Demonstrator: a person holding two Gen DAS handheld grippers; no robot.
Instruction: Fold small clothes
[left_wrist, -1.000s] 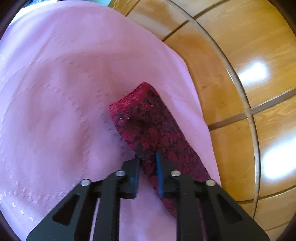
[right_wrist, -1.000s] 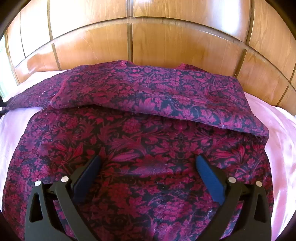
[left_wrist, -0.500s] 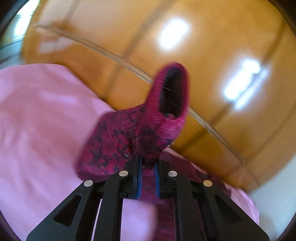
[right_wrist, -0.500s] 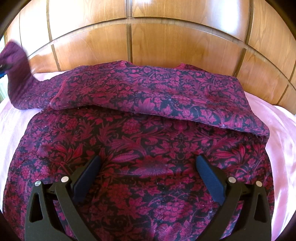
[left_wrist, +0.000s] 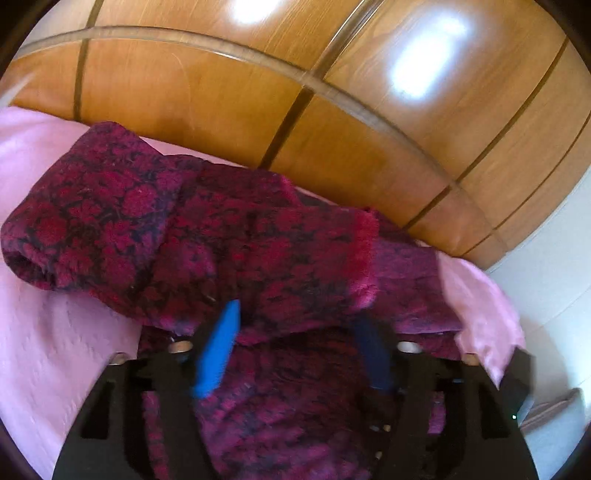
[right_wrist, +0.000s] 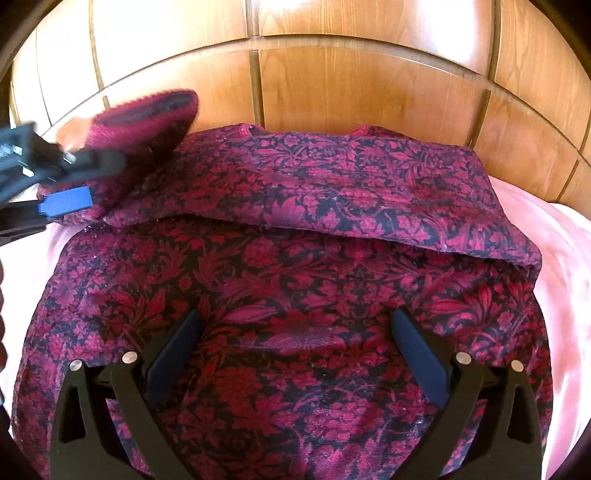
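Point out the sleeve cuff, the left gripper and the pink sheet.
Sleeve cuff (left_wrist: 364, 254): left wrist view, on its fuzzy end band.
Left gripper (left_wrist: 299, 347): left wrist view, midway between its parted fingertips.
Pink sheet (left_wrist: 55, 350): left wrist view, on bare sheet left of the garment.

Crimson-and-black floral garment (right_wrist: 295, 288), pale pink sheet (left_wrist: 55, 350), glossy honey-brown wooden panels (right_wrist: 351, 81)

No readable text

Neither view shows any letters, labels, brands, numbers or signs; the garment (right_wrist: 295, 295) carries only a floral pattern.
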